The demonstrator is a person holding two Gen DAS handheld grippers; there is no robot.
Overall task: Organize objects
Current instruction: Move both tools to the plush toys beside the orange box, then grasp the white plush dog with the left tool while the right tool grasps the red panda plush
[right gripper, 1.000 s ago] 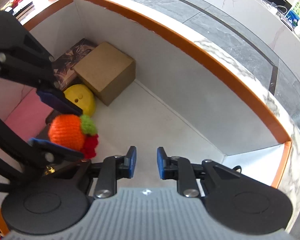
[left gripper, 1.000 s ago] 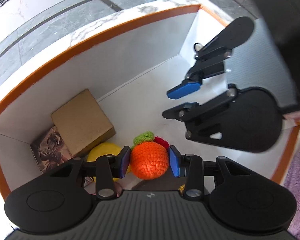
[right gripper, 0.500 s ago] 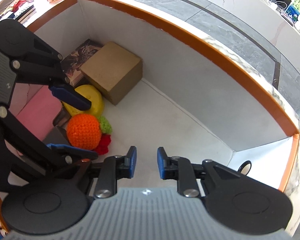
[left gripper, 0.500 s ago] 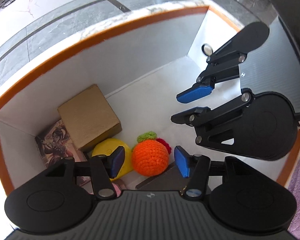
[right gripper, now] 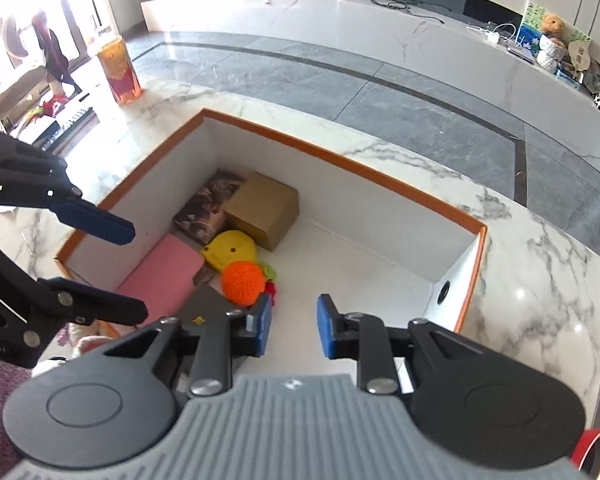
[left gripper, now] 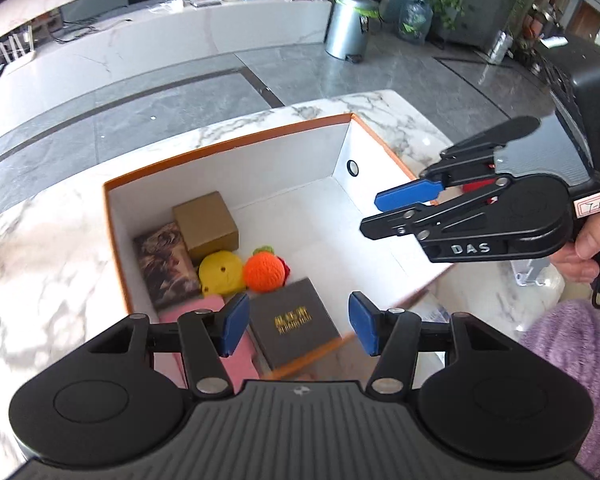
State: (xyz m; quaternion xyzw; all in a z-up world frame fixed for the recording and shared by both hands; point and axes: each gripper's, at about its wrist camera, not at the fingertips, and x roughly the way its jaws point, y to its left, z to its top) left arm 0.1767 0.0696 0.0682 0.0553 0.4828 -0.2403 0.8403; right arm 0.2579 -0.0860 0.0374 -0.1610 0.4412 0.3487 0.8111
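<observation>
We see an open white box with an orange rim (left gripper: 228, 148) on a marble counter. Inside, at one end, a crocheted orange (left gripper: 265, 272) sits on the floor, touching a yellow knitted toy (left gripper: 221, 272) and the corner of a dark grey flat box (left gripper: 294, 326). A brown carton (left gripper: 206, 222), a picture-printed box (left gripper: 166, 264) and a pink pad (right gripper: 160, 276) lie beside them.

Our left gripper (left gripper: 296, 328) hovers above the box, jaws wide apart and empty. Our right gripper (right gripper: 294, 330) also holds nothing, its jaws parted by a narrower gap.

We judge the orange light, soft and squashy, unlikely to break. Its yarn should grip well, so pinching across its round middle looks best.

The right gripper's side reads "DAS"; a handwritten tag near its handle is unclear. The grey box bears gold lettering too small to read.
</observation>
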